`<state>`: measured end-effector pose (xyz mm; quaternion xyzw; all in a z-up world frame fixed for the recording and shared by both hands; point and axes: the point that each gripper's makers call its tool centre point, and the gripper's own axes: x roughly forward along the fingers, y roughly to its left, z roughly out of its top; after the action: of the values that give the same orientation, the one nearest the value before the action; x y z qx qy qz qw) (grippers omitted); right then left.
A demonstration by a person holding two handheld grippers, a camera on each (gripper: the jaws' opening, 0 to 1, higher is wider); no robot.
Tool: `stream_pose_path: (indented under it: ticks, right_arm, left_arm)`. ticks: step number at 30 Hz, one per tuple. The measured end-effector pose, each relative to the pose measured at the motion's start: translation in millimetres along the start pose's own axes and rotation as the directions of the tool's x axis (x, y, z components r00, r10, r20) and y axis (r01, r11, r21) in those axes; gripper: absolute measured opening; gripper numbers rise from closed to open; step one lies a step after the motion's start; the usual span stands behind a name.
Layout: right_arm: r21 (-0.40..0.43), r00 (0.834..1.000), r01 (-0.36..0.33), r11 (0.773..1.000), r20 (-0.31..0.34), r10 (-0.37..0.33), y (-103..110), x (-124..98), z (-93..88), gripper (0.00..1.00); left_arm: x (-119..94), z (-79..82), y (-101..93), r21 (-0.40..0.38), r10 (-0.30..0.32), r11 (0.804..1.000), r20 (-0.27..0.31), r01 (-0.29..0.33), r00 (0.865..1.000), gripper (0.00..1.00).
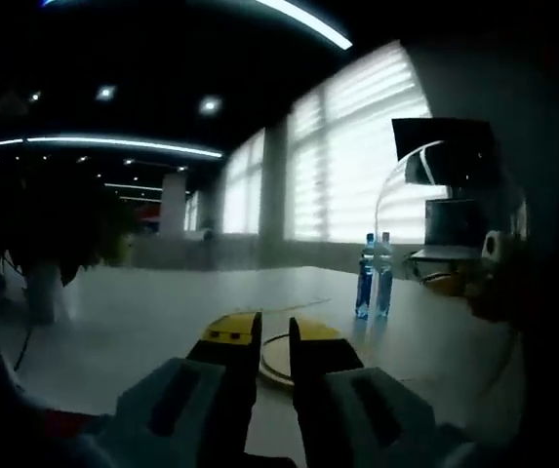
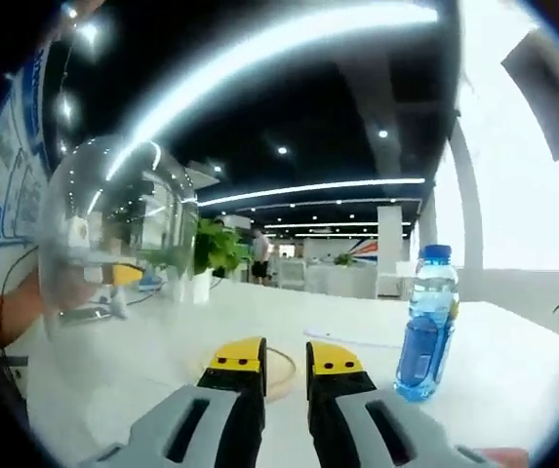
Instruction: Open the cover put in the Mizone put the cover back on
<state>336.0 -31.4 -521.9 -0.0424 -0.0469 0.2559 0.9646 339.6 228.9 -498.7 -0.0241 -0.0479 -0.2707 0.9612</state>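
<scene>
Right of the right claw, Mizone bottle upright.

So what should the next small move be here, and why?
Probably swing the right gripper right toward the Mizone bottle and open wider to grasp it: the clear cover is already off to the side, the wooden base lies bare, and the jaws hold nothing.

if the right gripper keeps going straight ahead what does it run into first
Most likely the round wooden base lying flat on the table, right past the right gripper. The blue bottle stands off to the side, though depth is unclear.
</scene>
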Motion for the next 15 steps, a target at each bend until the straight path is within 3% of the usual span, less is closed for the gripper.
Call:
stream_pose_path:
  ticks: [9,15]
  right_arm:
    - [-0.012,1.0,-0.017,1.0,-0.012,0.017,4.9,0.0,-3.6,0.17]
    - [0.023,1.0,-0.008,1.0,-0.009,0.008,2.9,0.3,-6.6,0.18]
  left_arm:
    - [-0.2,-7.3,3.3,0.048,-0.006,0.999,-0.029,0.007,1.0,0.1]
    - [1.8,-10.0,5.7,0.04,-0.037,0.998,-0.026,0.038,0.999,0.17]
